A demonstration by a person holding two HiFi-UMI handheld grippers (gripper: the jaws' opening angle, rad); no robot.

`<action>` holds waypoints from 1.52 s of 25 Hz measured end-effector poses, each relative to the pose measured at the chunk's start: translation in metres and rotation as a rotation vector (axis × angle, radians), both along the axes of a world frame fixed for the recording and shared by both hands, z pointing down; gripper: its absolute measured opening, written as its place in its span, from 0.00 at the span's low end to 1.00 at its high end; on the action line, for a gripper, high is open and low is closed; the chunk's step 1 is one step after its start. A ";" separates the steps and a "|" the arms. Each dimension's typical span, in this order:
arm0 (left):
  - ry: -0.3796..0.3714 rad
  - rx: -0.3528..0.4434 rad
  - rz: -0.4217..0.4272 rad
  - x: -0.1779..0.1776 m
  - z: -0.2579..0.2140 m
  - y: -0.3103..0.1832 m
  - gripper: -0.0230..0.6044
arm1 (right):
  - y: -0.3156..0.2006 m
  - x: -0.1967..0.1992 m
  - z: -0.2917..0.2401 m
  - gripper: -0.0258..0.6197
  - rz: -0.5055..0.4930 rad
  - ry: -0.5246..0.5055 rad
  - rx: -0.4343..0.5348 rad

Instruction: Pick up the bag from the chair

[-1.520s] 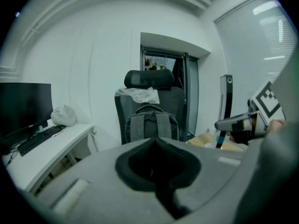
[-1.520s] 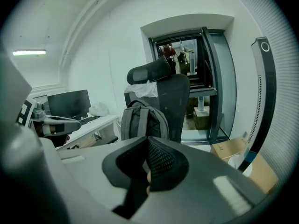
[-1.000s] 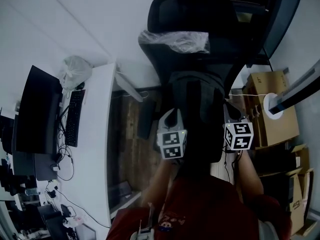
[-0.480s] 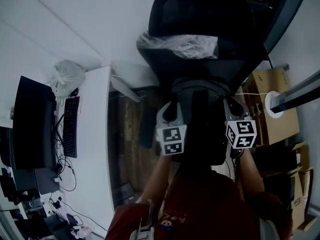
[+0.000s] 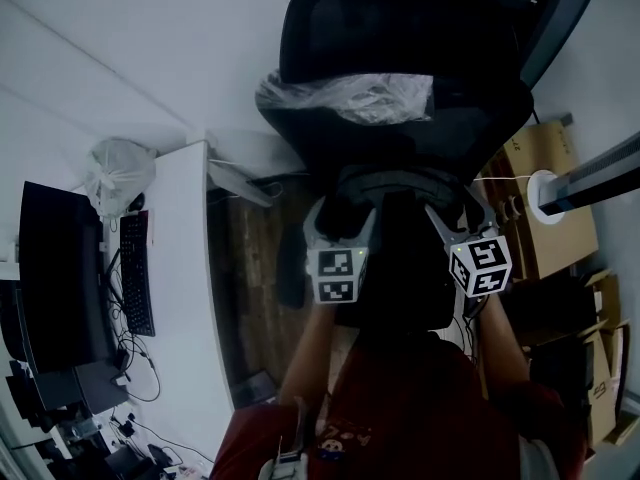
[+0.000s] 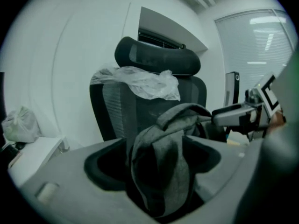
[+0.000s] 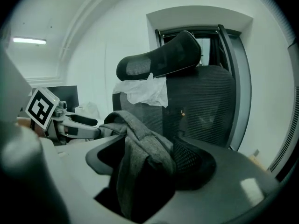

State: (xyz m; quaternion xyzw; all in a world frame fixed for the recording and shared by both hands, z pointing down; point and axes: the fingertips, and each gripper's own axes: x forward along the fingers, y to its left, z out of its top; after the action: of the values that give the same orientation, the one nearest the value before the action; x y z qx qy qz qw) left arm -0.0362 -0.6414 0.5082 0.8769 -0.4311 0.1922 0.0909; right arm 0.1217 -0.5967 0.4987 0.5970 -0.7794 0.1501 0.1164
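A black mesh office chair point(image 5: 400, 28) fills the top of the head view, with clear crumpled plastic point(image 5: 350, 96) draped over its backrest. A dark bag point(image 5: 400, 258) hangs in front of the chair between my two grippers. My left gripper point(image 5: 340, 213) is shut on a grey fabric strap point(image 6: 163, 171) of the bag. My right gripper point(image 5: 450, 208) is shut on another grey strap point(image 7: 140, 157). In the left gripper view the strap rises from the left gripper point(image 6: 159, 164) toward the right gripper point(image 6: 243, 115). The bag's body is too dark to make out in detail.
A white desk point(image 5: 185, 298) on the left carries a monitor point(image 5: 50, 278), a keyboard point(image 5: 133, 273) and a white plastic bag point(image 5: 118, 168). Cardboard boxes point(image 5: 545, 208) stand at the right beside a slanted pole point(image 5: 600, 173). A person's red-clad body point(image 5: 400, 408) fills the bottom.
Both grippers, shut on the bag's straps, have moved a little up the frame toward the chair's backrest. The head view has shifted, so the desk sits further left.
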 end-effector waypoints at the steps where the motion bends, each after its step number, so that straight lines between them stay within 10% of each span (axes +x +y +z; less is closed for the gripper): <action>1: -0.005 -0.005 0.019 0.002 0.004 -0.002 0.65 | -0.002 0.000 0.004 0.53 0.001 -0.001 -0.011; 15: -0.065 -0.037 0.228 0.032 0.044 -0.026 0.77 | -0.019 0.009 0.046 0.63 0.020 -0.075 -0.109; 38: -0.084 -0.050 0.159 0.036 0.051 -0.026 0.36 | -0.018 0.008 0.056 0.34 -0.016 0.064 -0.134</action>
State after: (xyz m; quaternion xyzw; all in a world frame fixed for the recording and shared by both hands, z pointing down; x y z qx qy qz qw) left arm -0.0002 -0.6673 0.5596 0.8970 -0.3586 0.2460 0.0790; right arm 0.1299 -0.6151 0.5551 0.5862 -0.7682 0.1819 0.1822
